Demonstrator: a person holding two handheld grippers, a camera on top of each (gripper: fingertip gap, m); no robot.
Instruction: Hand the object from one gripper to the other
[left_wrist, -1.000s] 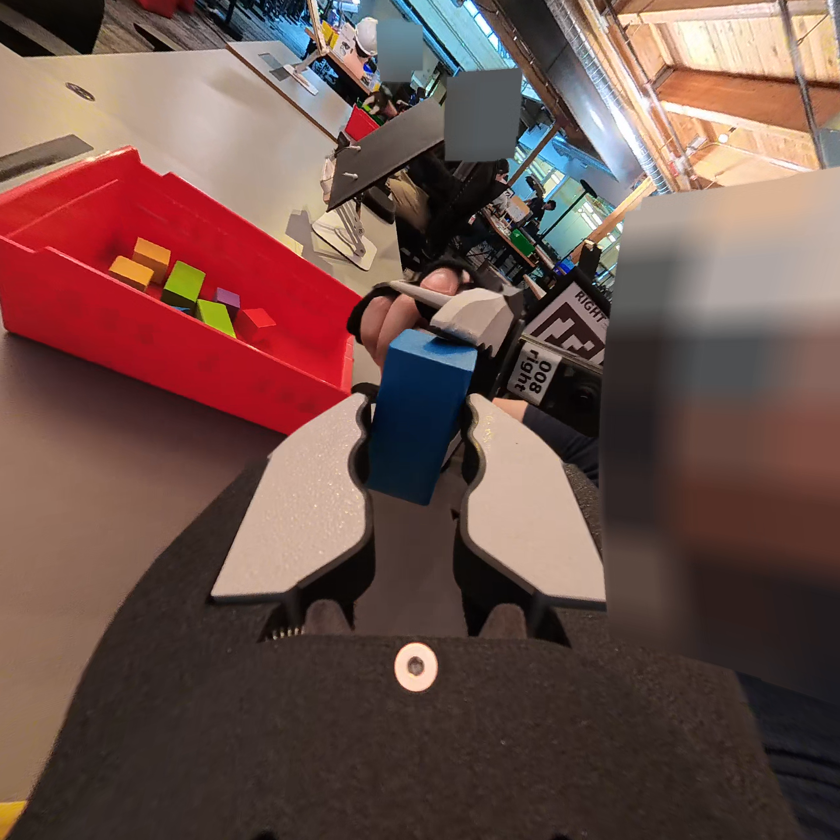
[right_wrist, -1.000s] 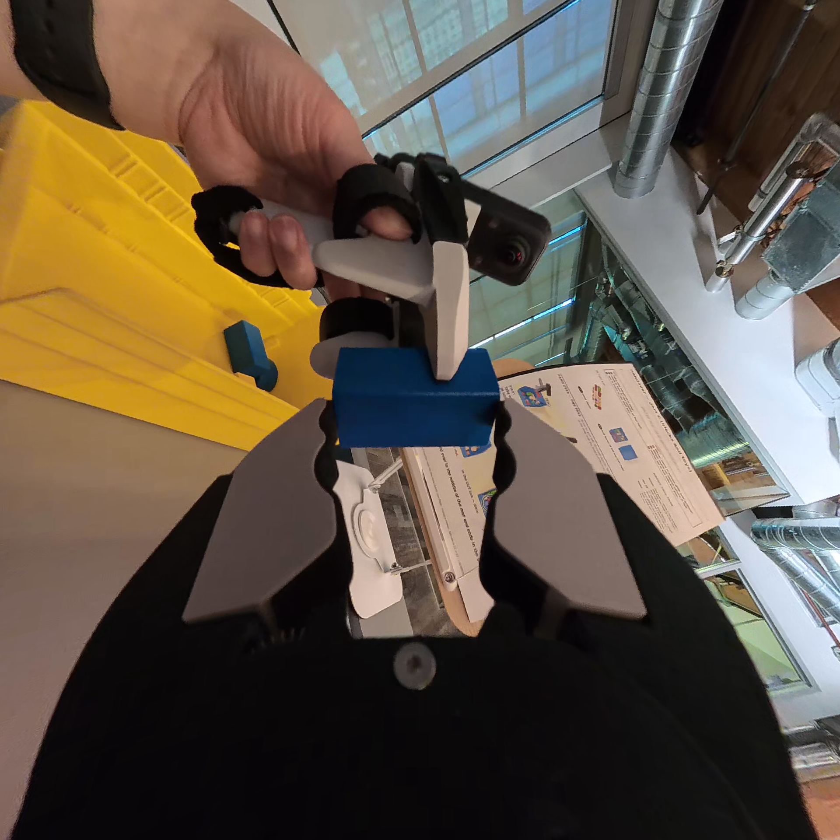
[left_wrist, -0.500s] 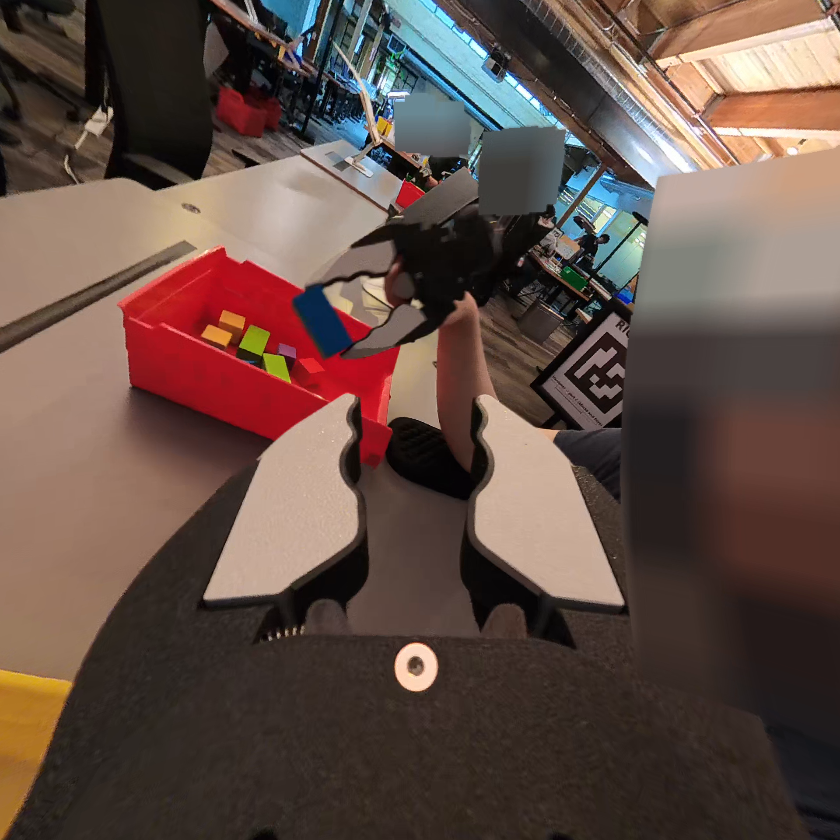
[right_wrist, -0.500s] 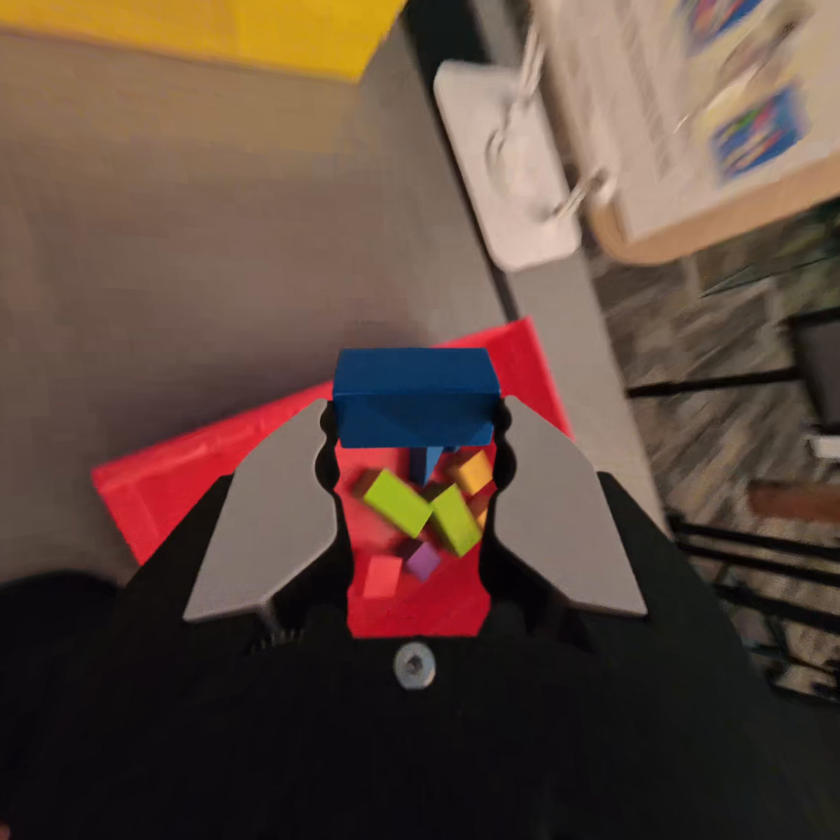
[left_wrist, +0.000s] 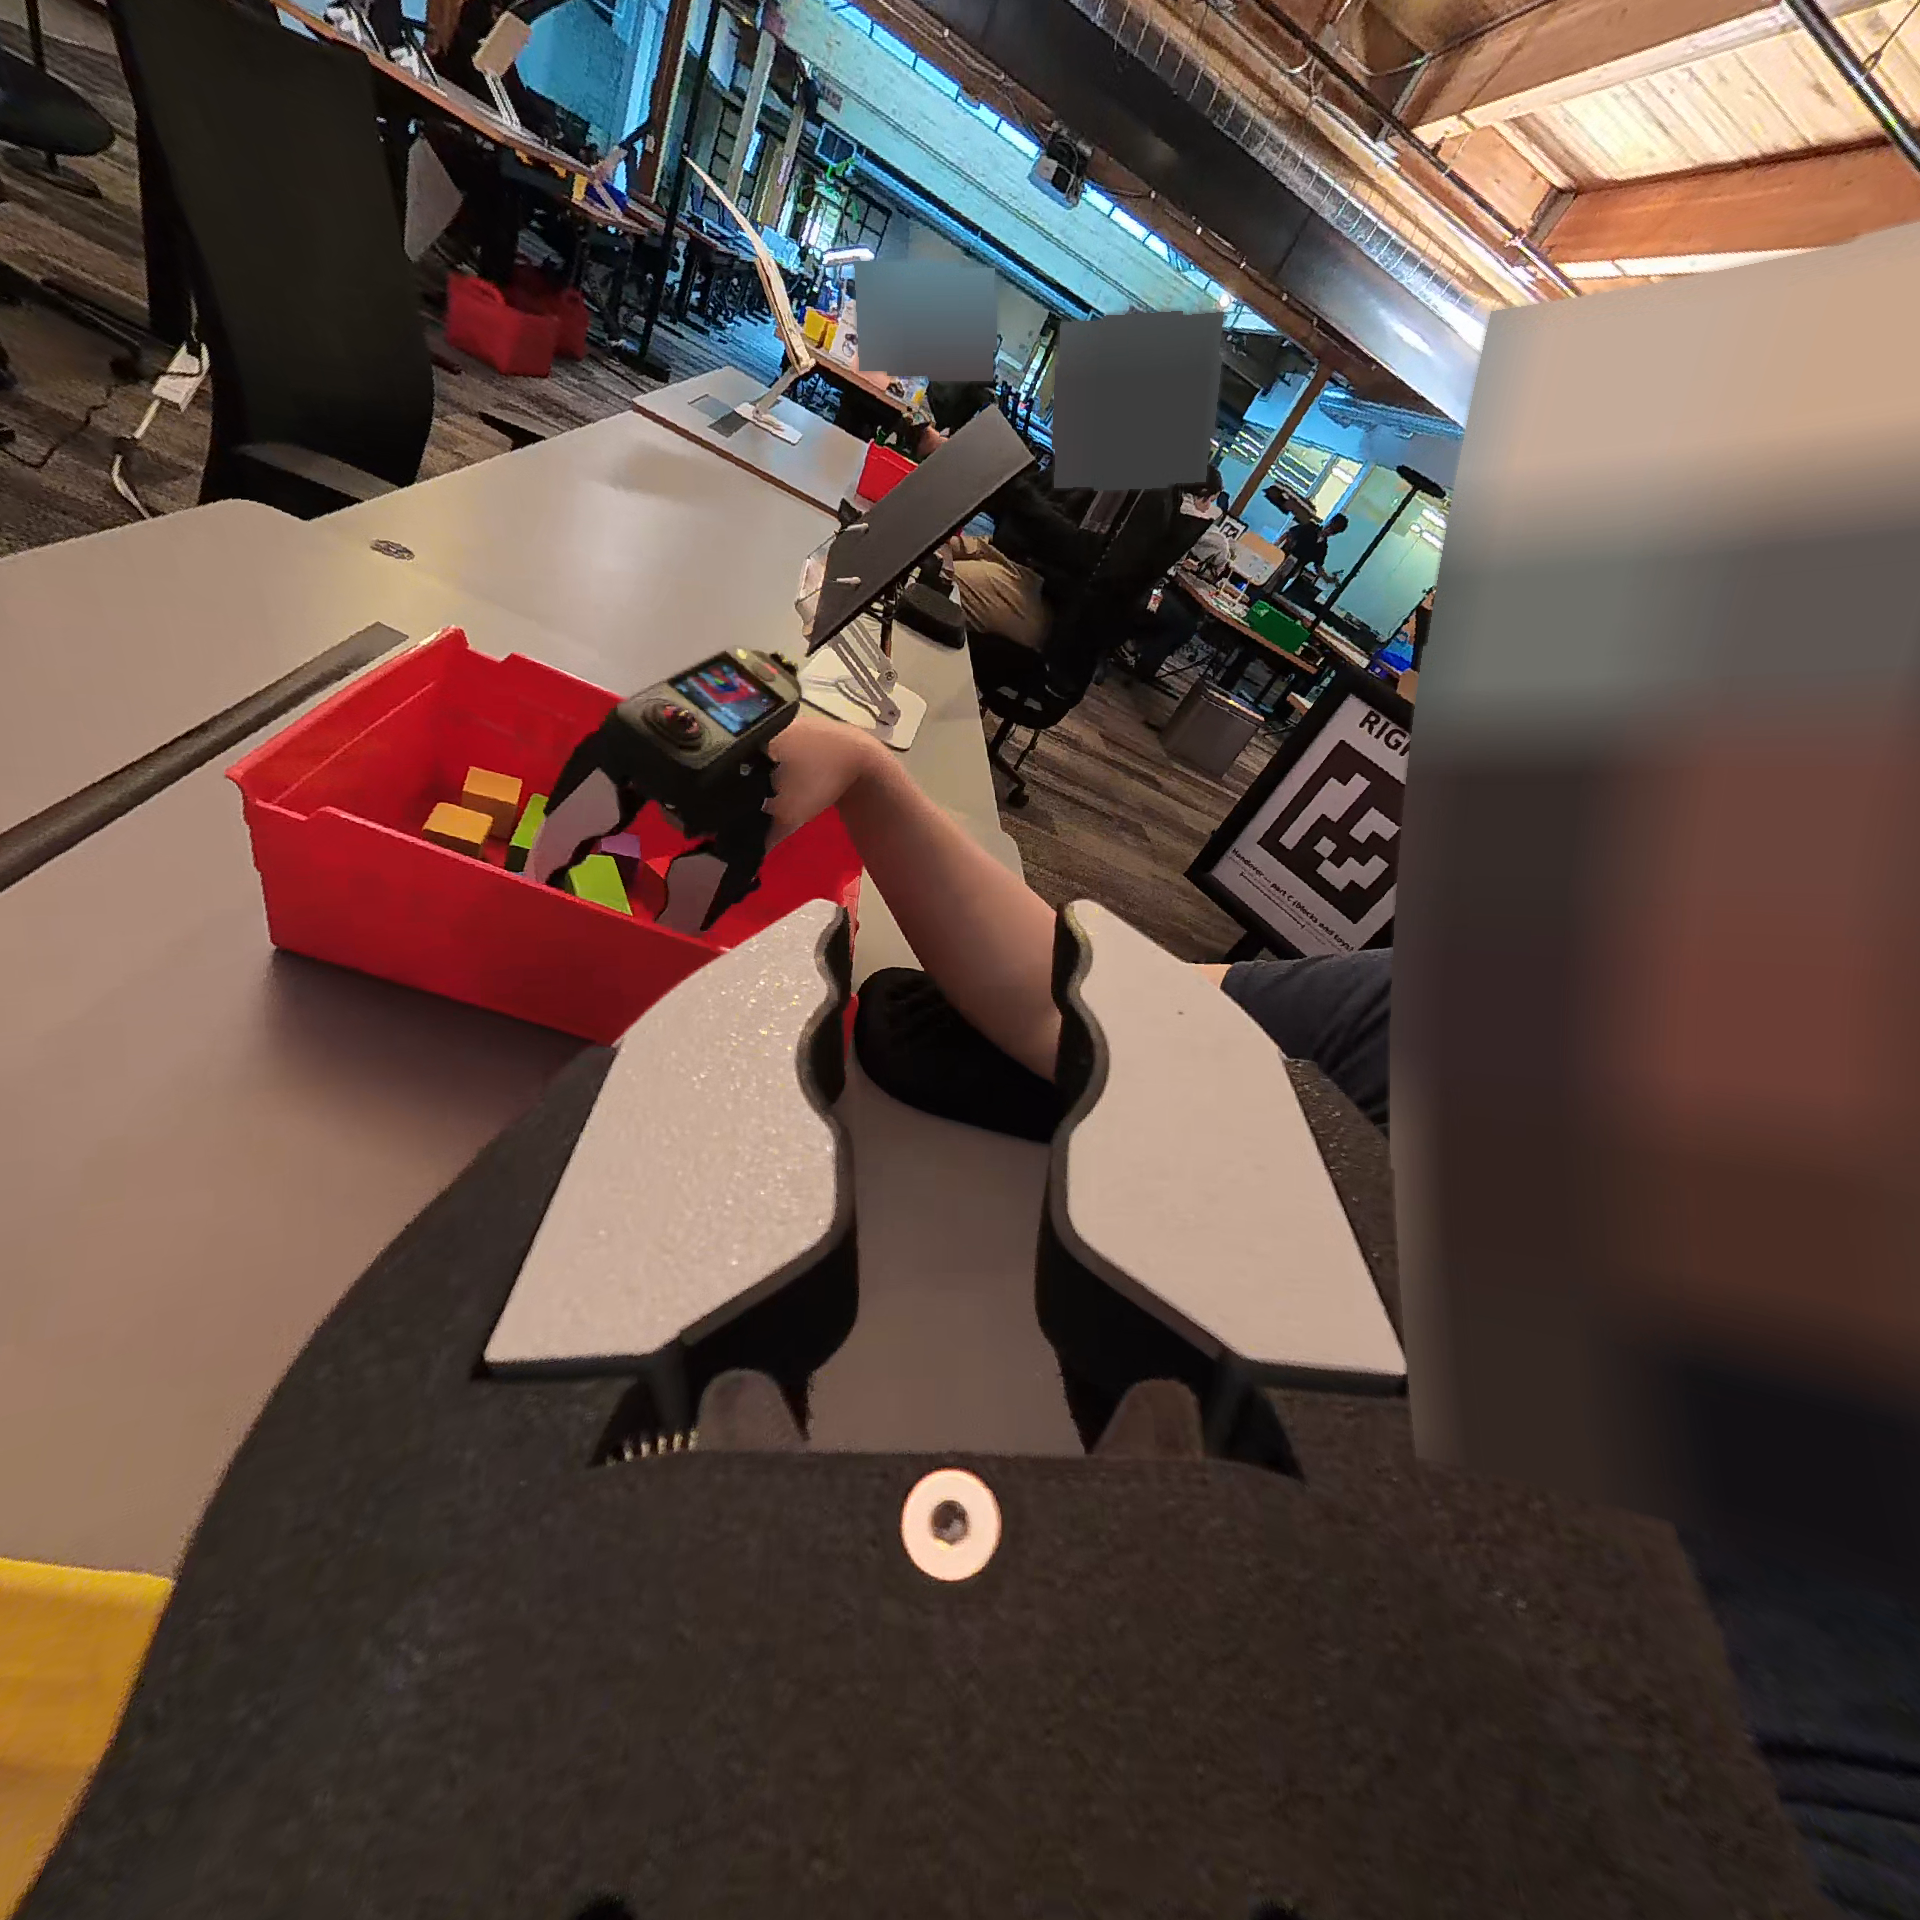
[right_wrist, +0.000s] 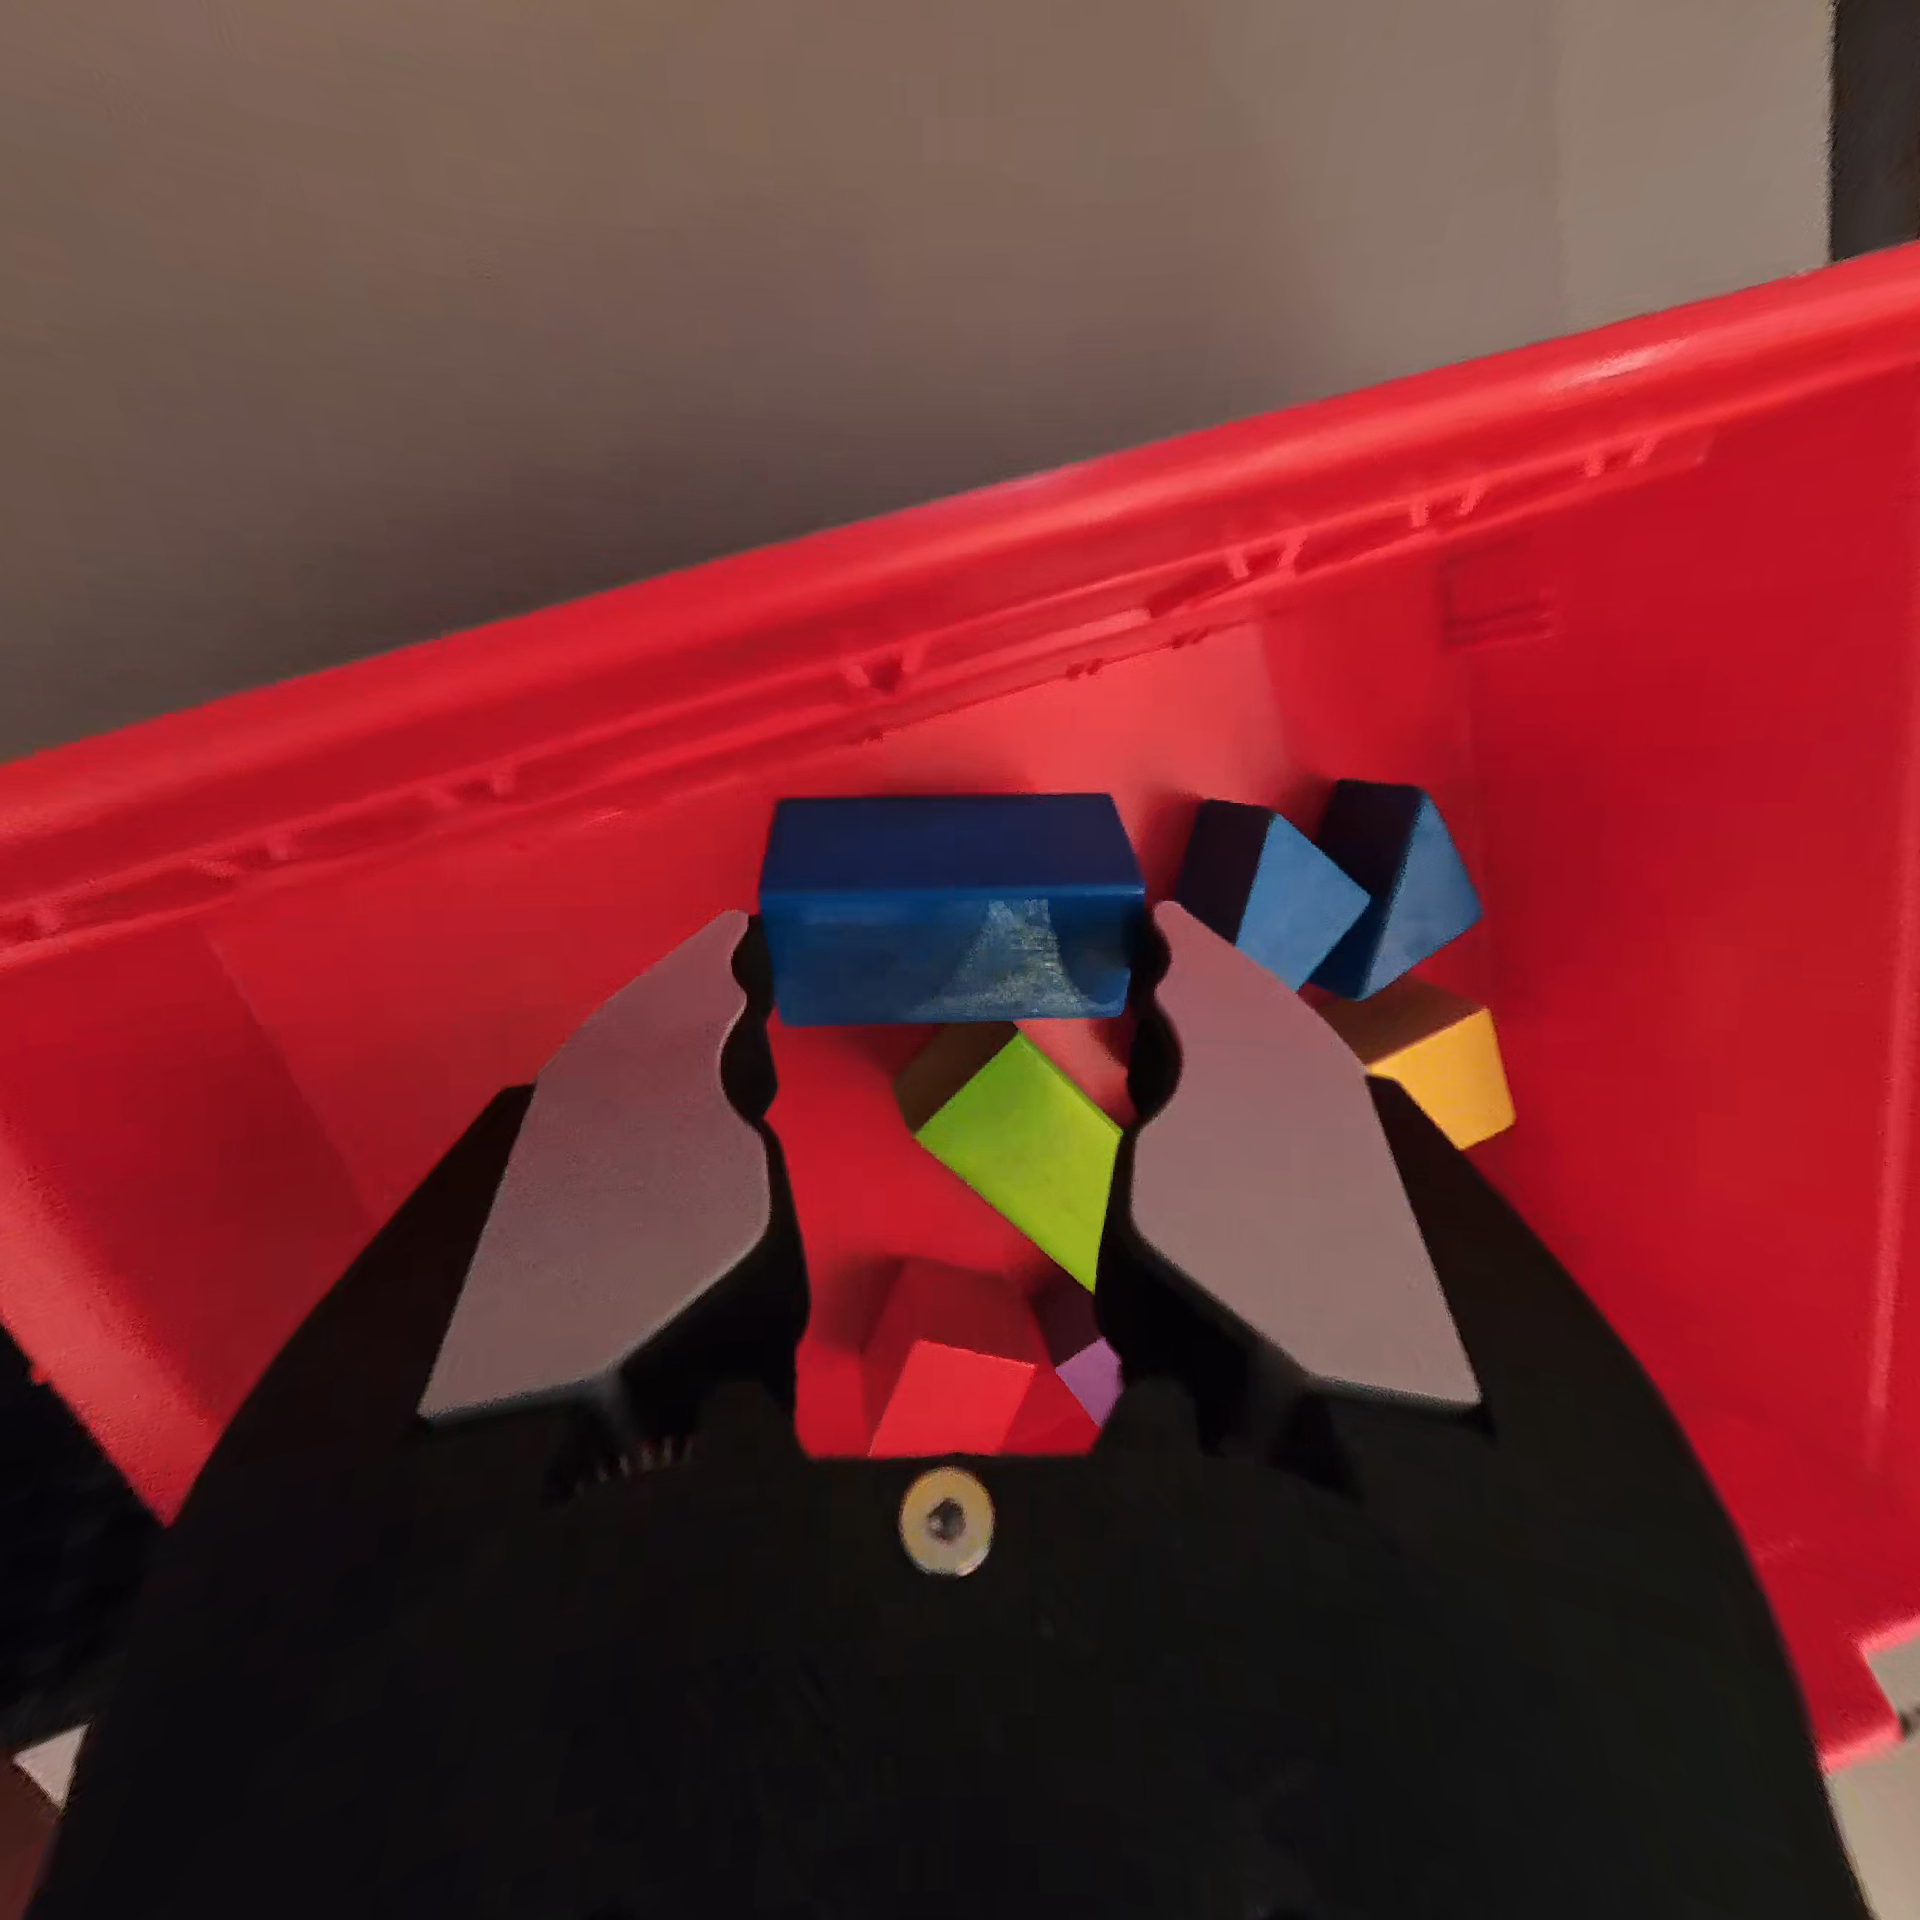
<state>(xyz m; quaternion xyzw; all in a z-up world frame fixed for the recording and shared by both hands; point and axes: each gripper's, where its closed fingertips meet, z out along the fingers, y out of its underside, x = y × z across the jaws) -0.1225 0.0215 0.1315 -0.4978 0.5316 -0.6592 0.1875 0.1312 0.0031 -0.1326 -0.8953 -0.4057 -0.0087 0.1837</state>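
The right gripper (right_wrist: 948, 925) reaches down inside the red bin (right_wrist: 1714, 935), its jaws pinching the blue block (right_wrist: 945, 909) by its two ends — the block hangs above a green block (right_wrist: 1023, 1143), with two blue wedges (right_wrist: 1330, 899) and an orange block (right_wrist: 1444, 1070) to the right. The left gripper (left_wrist: 948, 997) hovers over the grey table (left_wrist: 156, 1091) near the bin, jaws parted and empty.
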